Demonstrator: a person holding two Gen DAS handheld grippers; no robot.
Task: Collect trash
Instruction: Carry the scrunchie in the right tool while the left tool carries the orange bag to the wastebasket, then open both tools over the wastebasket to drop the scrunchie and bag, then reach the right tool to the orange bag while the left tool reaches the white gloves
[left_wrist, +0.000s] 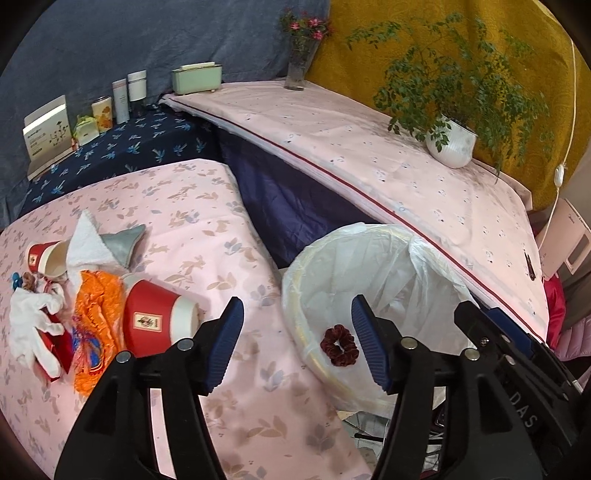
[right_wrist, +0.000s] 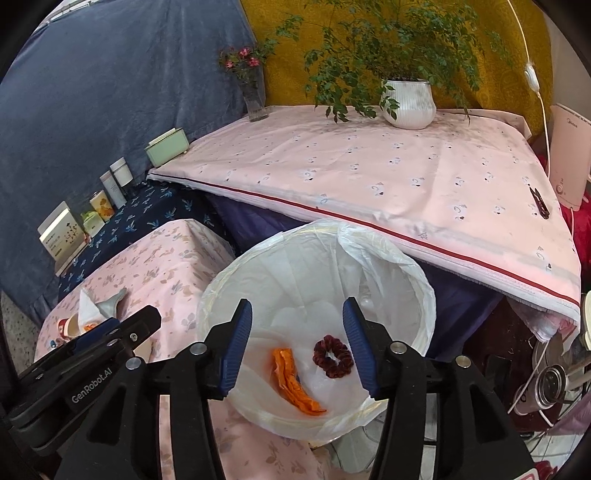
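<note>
A bin lined with a white bag stands beside the pink floral table. Inside it lie a dark red scrunchie and an orange wrapper. My left gripper is open over the bin's near rim with nothing between its fingers. My right gripper is open above the bin, also with nothing in it. On the table to the left sits a trash pile: a red paper cup on its side, a second cup, an orange wrapper, a white glove and a tissue.
A higher pink-covered surface behind the bin carries a potted plant and a glass vase of flowers. A green box, bottles and cartons line the dark blue shelf at the back left. A white appliance stands right.
</note>
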